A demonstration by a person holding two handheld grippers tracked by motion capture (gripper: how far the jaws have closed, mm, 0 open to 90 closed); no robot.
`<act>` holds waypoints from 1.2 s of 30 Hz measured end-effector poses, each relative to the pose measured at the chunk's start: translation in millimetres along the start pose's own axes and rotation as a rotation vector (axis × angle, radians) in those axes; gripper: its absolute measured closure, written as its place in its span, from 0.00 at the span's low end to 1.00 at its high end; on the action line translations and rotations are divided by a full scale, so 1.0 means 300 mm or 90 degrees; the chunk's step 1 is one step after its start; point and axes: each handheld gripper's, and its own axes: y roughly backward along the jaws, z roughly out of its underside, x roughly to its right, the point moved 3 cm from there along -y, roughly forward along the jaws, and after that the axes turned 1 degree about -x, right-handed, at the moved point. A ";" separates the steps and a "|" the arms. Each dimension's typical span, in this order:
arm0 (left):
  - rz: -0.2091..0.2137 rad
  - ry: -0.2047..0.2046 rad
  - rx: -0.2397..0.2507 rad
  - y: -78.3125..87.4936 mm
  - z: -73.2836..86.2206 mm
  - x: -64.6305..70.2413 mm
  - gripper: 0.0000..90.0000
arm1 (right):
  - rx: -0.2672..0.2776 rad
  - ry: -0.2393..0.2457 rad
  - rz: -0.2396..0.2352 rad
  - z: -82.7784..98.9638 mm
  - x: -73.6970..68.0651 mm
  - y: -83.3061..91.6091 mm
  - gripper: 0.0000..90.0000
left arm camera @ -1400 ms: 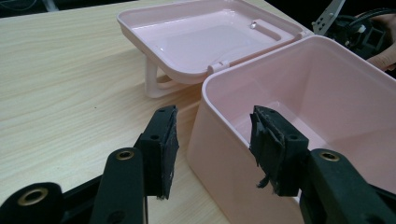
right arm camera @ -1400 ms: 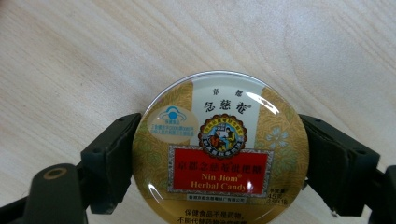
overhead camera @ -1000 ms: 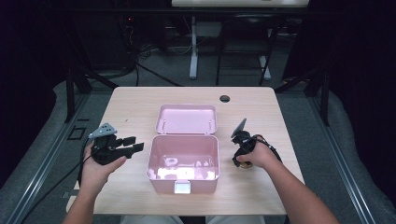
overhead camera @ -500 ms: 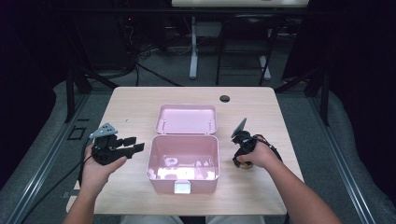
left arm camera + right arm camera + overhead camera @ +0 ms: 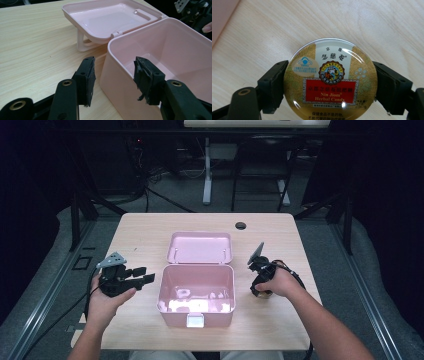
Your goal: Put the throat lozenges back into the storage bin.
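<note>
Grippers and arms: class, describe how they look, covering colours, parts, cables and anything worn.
Both are black two-jaw tools. The left gripper carries a grey three-cornered plate and trails a dark cable; its pads look frayed. The right gripper also has a grey plate. Forearms are bare, no sleeves.

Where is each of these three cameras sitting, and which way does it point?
High view: fixed above the person's side, looking forward and down at the table with the open pink box; both forearms, the left gripper and the right gripper show.
Left gripper view: rides the left gripper, facing the box's near wall; its black fingers stand apart.
Right gripper view: rides the right gripper, looking down at a round candy tin between its fingers.
Shared: the high and left gripper views both show the box and its opened lid.
</note>
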 end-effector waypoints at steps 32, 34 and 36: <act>-0.001 0.012 -0.007 -0.009 0.006 -0.004 0.50 | 0.025 0.046 -0.002 -0.008 -0.050 0.245 0.22; -0.001 0.013 -0.006 -0.009 0.005 -0.004 0.50 | 0.024 0.052 0.000 -0.010 -0.054 0.261 0.22; -0.002 0.013 -0.006 -0.008 0.005 -0.004 0.50 | 0.024 0.056 0.001 -0.013 -0.061 0.275 0.22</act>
